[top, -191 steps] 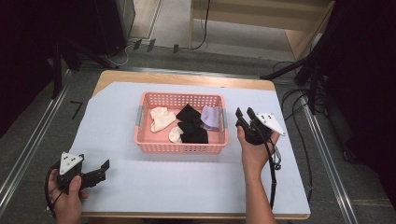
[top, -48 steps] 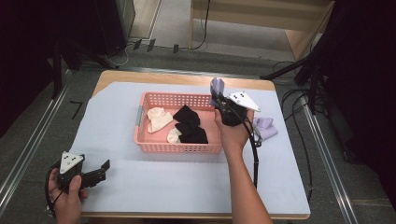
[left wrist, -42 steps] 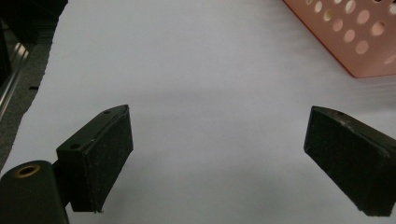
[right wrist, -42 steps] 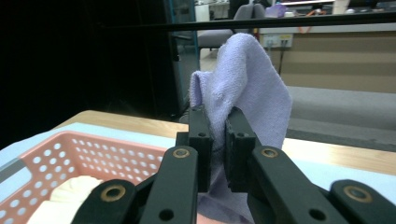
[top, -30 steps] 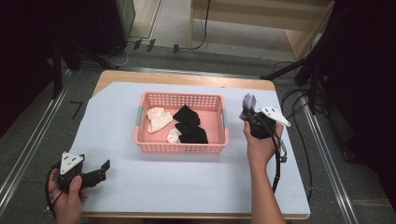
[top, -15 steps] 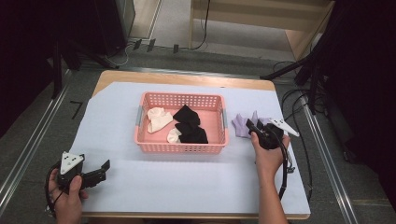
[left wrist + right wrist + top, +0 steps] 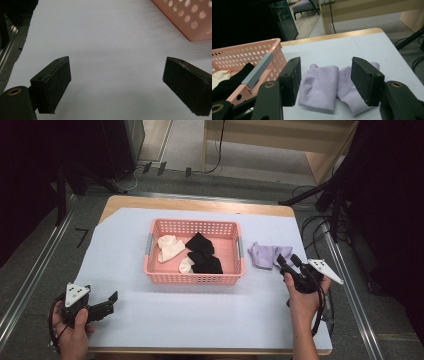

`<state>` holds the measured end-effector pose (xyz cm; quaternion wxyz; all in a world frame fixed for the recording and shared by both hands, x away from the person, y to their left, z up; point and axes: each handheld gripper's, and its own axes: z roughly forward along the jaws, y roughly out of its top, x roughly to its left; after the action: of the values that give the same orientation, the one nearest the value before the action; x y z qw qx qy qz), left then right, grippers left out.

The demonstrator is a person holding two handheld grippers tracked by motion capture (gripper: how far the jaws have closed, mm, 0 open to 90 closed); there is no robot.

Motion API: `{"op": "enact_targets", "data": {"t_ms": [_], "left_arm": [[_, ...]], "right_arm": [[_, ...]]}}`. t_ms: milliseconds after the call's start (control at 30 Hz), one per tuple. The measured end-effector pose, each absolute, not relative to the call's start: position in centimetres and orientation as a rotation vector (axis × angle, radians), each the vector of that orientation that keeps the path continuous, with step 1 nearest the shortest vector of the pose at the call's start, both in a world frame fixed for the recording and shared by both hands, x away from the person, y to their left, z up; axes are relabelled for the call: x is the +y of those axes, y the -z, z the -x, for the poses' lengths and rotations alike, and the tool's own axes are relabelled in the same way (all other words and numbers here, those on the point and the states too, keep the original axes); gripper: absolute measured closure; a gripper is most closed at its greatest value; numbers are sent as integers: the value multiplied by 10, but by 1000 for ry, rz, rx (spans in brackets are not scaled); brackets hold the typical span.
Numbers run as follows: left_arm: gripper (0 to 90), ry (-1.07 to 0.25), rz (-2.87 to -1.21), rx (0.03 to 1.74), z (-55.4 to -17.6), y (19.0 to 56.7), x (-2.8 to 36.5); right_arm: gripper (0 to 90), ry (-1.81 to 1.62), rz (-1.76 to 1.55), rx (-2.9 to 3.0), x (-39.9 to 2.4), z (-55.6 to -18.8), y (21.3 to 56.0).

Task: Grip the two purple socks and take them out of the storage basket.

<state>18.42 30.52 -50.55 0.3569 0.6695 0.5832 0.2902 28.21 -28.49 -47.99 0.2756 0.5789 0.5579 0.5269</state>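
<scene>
High view: lilac socks [image 7: 269,254] lie on the tabletop [image 7: 200,310] beside the basket [image 7: 194,279]. Right hand-held gripper [image 7: 288,262], jaws just opening, stands apart behind them; left hand-held gripper [image 7: 111,301] gapes wide, empty.

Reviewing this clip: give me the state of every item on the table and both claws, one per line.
Lilac socks: lying flat on the white sheet, right of the basket, released.
Pink basket: upright, holding socks.
Cream socks: in the basket's left half.
Black socks: in the basket, right of the cream ones.
Right claw: jaws just been opening, pads clear of the lilac socks.
Left claw: open wide, nothing between the jaws.
</scene>
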Motion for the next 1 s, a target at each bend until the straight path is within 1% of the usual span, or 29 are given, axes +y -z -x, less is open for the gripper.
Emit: {"op": "enact_targets", "data": {"t_ms": [200,300,400,600,733,1000], "left_arm": [[89,-752,-1724,1505,-184,506,305],[89,-752,-1723,1505,-184,505,305],[89,-754,-1725,1506,-184,506,305],[89,-756,-1732,1502,-184,505,305],[88,-767,-1733,1501,-184,506,304],[89,-772,-1729,1498,-183,506,304]], "right_arm": [[405,-1428,-1539,1465,-295,-267,483],[360,-1428,-1514,1464,-299,-259,484],[291,-1434,-1507,1471,-302,-253,485],[213,-1428,-1477,1508,-310,-240,487],[186,-1429,-1485,1511,-318,-231,488],[177,-1388,-1514,1504,-336,-214,498]]}}
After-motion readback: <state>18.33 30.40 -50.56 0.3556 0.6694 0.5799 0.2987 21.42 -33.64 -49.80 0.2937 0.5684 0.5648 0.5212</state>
